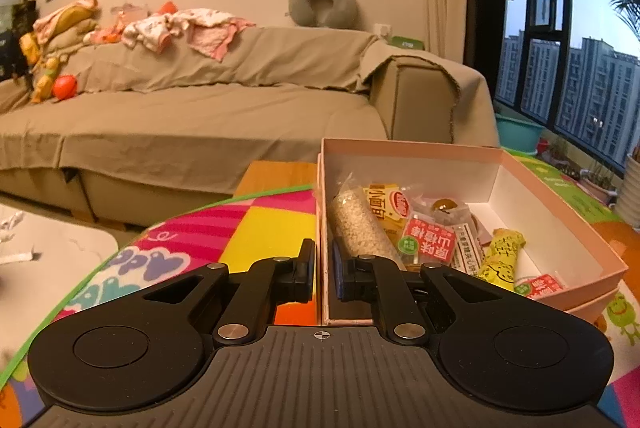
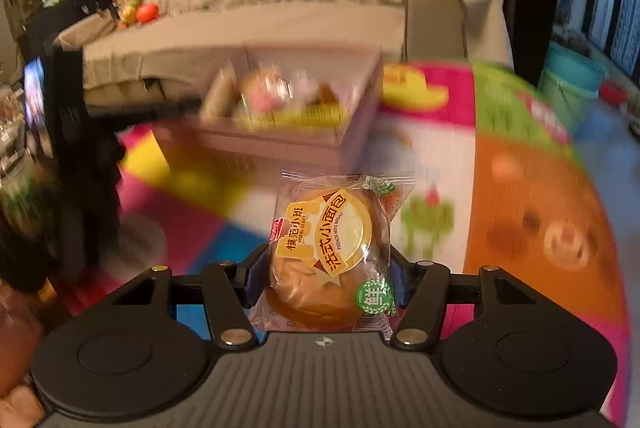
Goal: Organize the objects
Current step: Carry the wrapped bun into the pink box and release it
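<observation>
Left wrist view: the left gripper (image 1: 323, 268) is clamped on the near wall of the pink box (image 1: 560, 228), one finger outside and one inside. The box's near corner is hidden behind the gripper, and a second pink layer shows under it at the right. Inside lie a puffed-rice roll (image 1: 360, 228), a red packet (image 1: 432, 244), a yellow packet (image 1: 502, 260) and others, overlapping so that some labels are partly covered. The box sits on a coloured mat (image 1: 256, 224), with a draped sofa (image 1: 200, 108) behind. The right gripper does not show here.

Right wrist view: the right gripper (image 2: 324, 278) is closed on a wrapped bun (image 2: 332, 252), its pads pressing the pack on both sides; the pack's lower end is cut off by the gripper body. The bun juts forward from the fingers, off the mat (image 2: 520, 208). The box (image 2: 280, 136) lies beyond it, well apart, blurred so that its contents read only as smears of colour. A dark shape at the left edge is too blurred to name. Only this view shows the bun.
</observation>
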Tool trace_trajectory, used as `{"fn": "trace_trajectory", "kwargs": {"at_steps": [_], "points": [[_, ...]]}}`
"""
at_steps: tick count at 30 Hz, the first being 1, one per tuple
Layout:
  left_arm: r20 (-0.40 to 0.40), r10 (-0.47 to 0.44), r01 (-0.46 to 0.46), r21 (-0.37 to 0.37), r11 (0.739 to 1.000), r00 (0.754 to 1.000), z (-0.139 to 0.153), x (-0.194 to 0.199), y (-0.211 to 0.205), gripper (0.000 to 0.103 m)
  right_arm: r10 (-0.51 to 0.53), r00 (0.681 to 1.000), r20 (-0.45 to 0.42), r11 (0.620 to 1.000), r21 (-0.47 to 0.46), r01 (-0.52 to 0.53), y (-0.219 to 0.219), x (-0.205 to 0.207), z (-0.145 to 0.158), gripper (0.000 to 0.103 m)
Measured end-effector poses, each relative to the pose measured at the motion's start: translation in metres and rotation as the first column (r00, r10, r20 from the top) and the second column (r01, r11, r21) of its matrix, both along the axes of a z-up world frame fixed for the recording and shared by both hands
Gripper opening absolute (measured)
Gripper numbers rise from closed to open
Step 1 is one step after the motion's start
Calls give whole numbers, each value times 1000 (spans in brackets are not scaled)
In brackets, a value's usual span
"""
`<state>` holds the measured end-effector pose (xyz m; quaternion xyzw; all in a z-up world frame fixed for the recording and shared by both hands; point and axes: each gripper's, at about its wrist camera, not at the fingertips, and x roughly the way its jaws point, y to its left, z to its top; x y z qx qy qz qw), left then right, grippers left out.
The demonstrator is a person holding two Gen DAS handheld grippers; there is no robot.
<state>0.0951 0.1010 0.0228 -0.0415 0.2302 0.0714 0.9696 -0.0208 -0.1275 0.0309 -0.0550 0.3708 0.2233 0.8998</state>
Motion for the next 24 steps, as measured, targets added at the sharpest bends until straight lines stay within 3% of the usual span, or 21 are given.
{"fn": "trace_trajectory", "kwargs": {"at_steps": [7,10,17,24], "points": [[17,-5,5,-16,1000,1000,-1,-4,3,12,13,987,160,995,99,-30,25,34,90,58],[22,-6,6,-23,1000,1000,-2,-4,3,12,-9,990,141,989,148,-12,42,71,110,58],[24,-6,7,-35,999,1000,-3,-4,4,13,-85,996,32,992,101,81,83,145,74,58],[24,-6,7,-36,999,1000,-3,-4,4,13,-132,991,-16,988,80,133,92,167,41,58]]}}
